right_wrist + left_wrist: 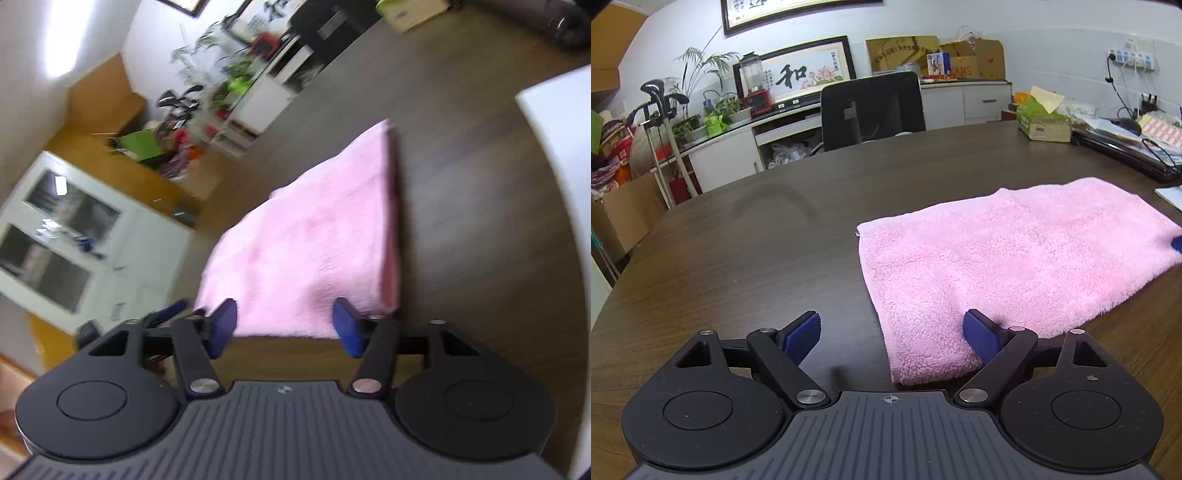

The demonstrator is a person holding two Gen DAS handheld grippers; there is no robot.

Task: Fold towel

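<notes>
- Dark wood-grain desk (738,258) fills the scene, with a black office chair (871,107) at its far edge and framed calligraphy (801,74) against the wall behind.
- Pink towel (1015,258) lies flat on the desk, folded over on itself, its fluffy pile facing up; in the right wrist view its folded edge runs along the right side.
- Left claw (894,338) is spread wide, released: one blue pad is over bare desk, the other over the towel's near corner, gripping nothing.
- Right claw (286,326) sits at the towel's opposite short edge, jaws parted with the towel's edge just ahead of the pads; nothing is pinched, though that view is blurred.
- Cardboard box (1043,125) and scattered papers crowd the desk's far right.
</notes>
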